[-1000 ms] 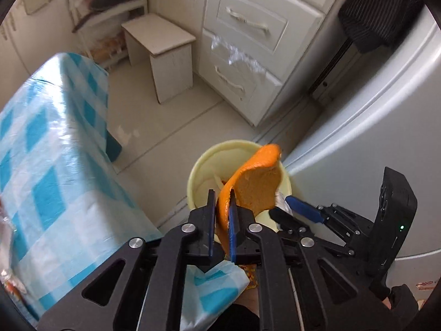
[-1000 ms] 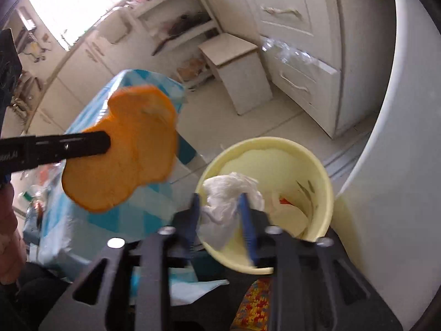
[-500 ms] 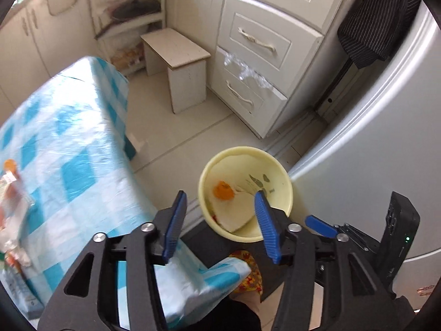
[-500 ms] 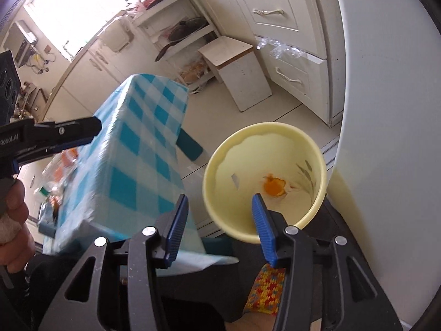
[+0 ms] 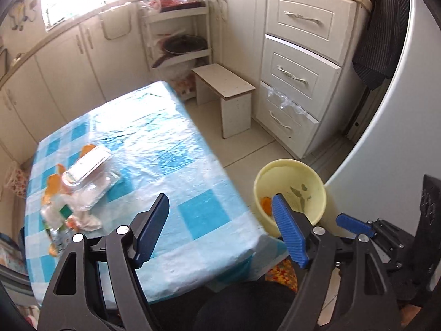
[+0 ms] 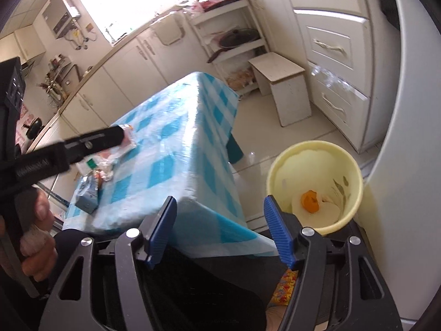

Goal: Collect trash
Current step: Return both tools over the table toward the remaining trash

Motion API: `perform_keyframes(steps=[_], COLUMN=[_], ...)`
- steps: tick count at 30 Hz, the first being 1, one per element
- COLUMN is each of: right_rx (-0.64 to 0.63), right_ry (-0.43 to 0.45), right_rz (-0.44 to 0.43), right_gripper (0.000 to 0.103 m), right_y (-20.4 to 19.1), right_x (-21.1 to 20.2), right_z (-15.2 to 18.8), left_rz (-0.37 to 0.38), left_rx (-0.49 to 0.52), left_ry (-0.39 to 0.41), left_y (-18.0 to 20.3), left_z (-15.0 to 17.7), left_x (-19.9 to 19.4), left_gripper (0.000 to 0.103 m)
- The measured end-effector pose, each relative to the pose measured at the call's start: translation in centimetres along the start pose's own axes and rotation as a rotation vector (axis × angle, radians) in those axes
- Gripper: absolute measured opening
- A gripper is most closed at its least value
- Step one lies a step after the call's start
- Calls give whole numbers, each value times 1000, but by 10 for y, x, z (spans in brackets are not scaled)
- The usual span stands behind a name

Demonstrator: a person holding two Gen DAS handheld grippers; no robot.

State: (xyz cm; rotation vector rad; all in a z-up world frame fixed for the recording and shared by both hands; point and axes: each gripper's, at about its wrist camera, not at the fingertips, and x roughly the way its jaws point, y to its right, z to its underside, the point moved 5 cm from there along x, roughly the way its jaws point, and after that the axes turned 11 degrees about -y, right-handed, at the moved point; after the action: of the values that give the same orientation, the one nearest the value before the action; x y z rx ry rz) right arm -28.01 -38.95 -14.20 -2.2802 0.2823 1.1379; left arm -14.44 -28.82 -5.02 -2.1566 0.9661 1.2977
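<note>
A yellow bin [image 5: 292, 171] [image 6: 355, 171] stands on the floor right of the table, with an orange peel [image 6: 310, 201] [image 5: 266, 202] and white paper inside. A heap of trash [image 5: 80, 182] lies on the table's left part: clear plastic packaging, orange peels, a small bottle. It shows in the right wrist view [image 6: 107, 160] too, partly behind the left gripper. My left gripper [image 5: 220, 226] is open and empty above the table's near right corner. My right gripper [image 6: 220, 226] is open and empty above the table's near edge, left of the bin.
The table has a blue-checked cloth [image 5: 165, 149]. A small white stool [image 5: 226, 88] stands on the floor beyond it. Drawers [image 5: 297, 74] and cabinets line the far wall. A white fridge [image 5: 399, 127] stands right behind the bin.
The left gripper let go of the orange peel and the right gripper let go of the white wad; both fell into the bin. Both grippers opened and swung left, toward the table.
</note>
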Motion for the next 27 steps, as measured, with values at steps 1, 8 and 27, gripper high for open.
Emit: perform_keyframes(steps=[1,8,27], right_rx=[-17,-115,-237], right_ry=[5,16,-9], right_rz=[-3,-22,-14], right_gripper=[64,69,70], right_y=[-9,-64,-141], right_x=[-1,5,30], right_z=[-3,-14,-9], left_rz=[-6,-36,-98], left_rx=[-9,-103,-283], left_ry=[4,41,60], left_y=[-6,-52,-149], left_z=[2,17,58], left_x=[-2,-19,-30], left_gripper=[74,76,79])
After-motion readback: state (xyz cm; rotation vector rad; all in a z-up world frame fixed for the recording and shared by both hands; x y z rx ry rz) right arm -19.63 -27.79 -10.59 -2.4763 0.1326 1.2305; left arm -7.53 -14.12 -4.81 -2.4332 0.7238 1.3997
